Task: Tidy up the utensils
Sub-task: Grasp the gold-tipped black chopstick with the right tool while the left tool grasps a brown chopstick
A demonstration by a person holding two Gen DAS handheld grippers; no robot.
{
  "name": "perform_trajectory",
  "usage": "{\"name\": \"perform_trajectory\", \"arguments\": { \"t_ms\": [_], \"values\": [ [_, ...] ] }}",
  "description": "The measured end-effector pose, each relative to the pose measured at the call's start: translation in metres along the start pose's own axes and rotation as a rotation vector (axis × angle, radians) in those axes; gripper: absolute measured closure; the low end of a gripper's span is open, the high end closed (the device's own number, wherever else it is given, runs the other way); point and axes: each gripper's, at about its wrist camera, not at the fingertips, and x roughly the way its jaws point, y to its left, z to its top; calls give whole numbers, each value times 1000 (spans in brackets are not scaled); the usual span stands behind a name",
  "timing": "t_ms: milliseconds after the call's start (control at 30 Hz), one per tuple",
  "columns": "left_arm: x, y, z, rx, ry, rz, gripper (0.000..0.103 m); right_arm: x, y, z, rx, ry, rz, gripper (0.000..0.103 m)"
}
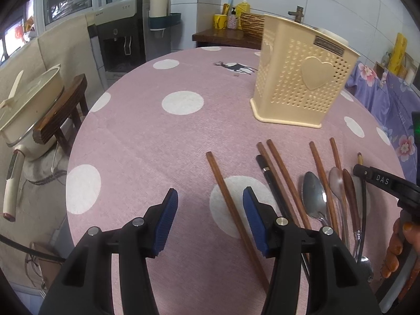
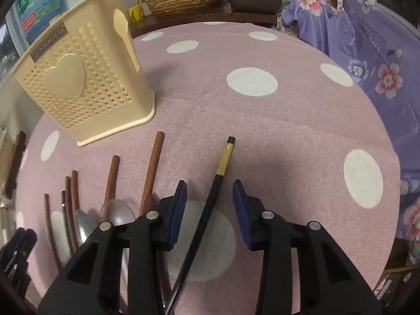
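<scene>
The right gripper [image 2: 210, 204], fingers released around the black chopstick [image 2: 207, 215] near the holder [image 2: 86, 84], should clench squarely; the left gripper [image 1: 210, 210] waits released.

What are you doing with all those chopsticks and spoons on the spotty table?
A person is tidying utensils with a hand-held gripper in each hand. The right hand-held gripper is over a black chopstick with a gold end, which lies between its pads untouched. The left hand-held gripper is open over a brown chopstick. More chopsticks and a metal spoon lie on the pink tablecloth. The cream holder stands behind them; nothing shows inside it.
</scene>
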Motion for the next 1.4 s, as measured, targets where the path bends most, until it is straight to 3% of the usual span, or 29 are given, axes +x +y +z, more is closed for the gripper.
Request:
{"name": "perform_trajectory", "arguments": {
  "t_ms": [167, 400, 633, 700, 833, 967, 1400],
  "values": [
    [7, 0, 0, -24, 13, 1, 51, 4, 8, 5, -56, -4, -47, 72],
    [26, -7, 1, -65, 67, 3, 52, 7, 4, 10, -60, -9, -42, 81],
    [43, -23, 10, -35, 54, 107, 54, 12, 2, 19, -46, -8, -33, 88],
    [45, -24, 14, -39, 56, 117, 58, 13, 2, 21, -40, -9, -31, 90],
    [49, -25, 20, -41, 53, 136, 79, 16, 1, 25, -33, -8, -23, 91],
    [51, -26, 22, -43, 49, 153, 93, 18, -2, 28, -22, -9, -8, 93],
    [54, -25, 28, -66, 65, 138, 94, 21, -6, 33, -6, -11, 14, 95]
  ]
}}
